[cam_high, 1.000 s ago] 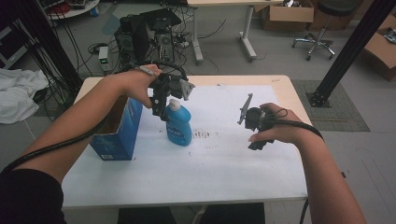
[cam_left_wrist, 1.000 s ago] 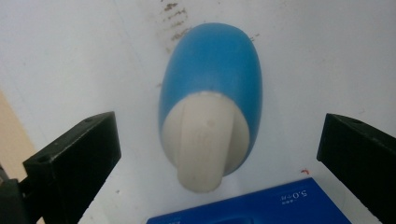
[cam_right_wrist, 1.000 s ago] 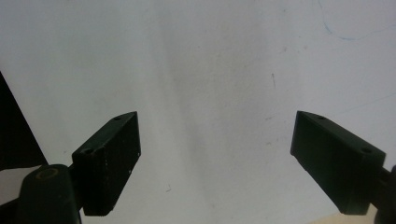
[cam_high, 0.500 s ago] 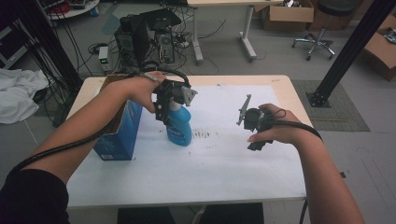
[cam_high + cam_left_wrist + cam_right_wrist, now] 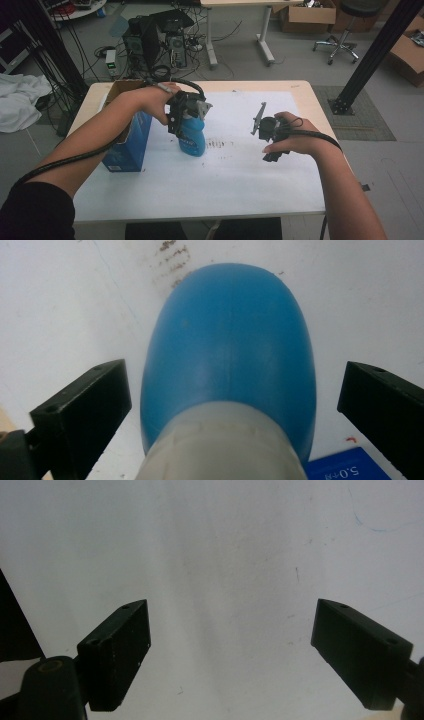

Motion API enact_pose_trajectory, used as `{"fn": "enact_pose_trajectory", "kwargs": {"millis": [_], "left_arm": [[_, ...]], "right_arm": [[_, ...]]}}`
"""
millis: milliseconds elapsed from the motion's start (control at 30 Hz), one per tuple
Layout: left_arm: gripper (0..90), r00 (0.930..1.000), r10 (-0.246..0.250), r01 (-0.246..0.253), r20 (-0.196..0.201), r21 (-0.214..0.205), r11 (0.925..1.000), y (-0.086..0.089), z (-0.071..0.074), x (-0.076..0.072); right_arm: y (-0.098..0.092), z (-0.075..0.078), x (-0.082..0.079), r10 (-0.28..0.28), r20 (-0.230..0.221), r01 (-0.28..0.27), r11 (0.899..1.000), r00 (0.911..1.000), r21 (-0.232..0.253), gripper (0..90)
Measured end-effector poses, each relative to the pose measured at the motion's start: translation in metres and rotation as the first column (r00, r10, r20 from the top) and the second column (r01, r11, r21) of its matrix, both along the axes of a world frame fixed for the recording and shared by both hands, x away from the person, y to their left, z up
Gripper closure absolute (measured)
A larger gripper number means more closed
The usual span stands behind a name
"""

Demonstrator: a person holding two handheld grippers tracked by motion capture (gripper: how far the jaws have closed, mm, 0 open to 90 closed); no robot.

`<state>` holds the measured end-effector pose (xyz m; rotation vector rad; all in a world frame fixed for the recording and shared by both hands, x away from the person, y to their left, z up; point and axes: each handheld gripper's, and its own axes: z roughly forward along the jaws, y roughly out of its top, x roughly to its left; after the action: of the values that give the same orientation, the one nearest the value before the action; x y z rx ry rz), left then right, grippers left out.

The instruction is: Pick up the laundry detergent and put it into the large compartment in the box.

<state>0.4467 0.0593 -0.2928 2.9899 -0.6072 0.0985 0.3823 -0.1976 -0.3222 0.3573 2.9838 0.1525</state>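
Note:
A blue bottle (image 5: 193, 139) with a pale cap stands upright on the white sheet, left of centre. My left gripper (image 5: 183, 130) points down over the bottle's top. In the left gripper view the bottle (image 5: 230, 350) sits between the two black jaws of the left gripper (image 5: 232, 405), with a gap on each side. Those jaws have just been closing a little and do not touch the bottle. My right gripper (image 5: 269, 154) hovers over the right part of the sheet. Its jaws stand wide apart in the right gripper view (image 5: 232, 650), with nothing between them.
A blue carton (image 5: 127, 145) with an open top stands at the table's left edge, close beside the bottle. Dark smudges (image 5: 217, 145) mark the white sheet (image 5: 235, 175) just right of the bottle. Cables trail from both hands.
My left hand has come down, bringing its gripper lower around the bottle's top. The right hand and its gripper have stayed where they were.

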Motion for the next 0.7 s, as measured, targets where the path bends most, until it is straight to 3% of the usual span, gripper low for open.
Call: {"fn": "enact_pose_trajectory", "kwargs": {"millis": [333, 533, 700], "left_arm": [[15.9, 0.9995, -0.003, 0.003, 0.030, 0.001, 1.0000, 0.0007, -0.0009, 0.0009], [18.1, 0.9996, 0.001, 0.000, 0.029, -0.014, 0.9999, 0.0021, 0.0016, 0.0015], [21.2, 0.9993, -0.005, 0.005, 0.036, 0.006, 1.0000, 0.0015, 0.0017, 0.0008]], "right_arm": [[-0.0002, -0.0016, 0.0015, -0.004, -0.005, 0.004, 1.000, 1.0000, 0.002, 16.1], [0.0010, -0.0032, 0.0027, -0.002, -0.006, 0.002, 1.000, 1.0000, 0.000, 16.1], [0.0006, -0.0042, 0.0039, -0.002, -0.008, 0.002, 1.000, 1.0000, -0.002, 16.1]]}}
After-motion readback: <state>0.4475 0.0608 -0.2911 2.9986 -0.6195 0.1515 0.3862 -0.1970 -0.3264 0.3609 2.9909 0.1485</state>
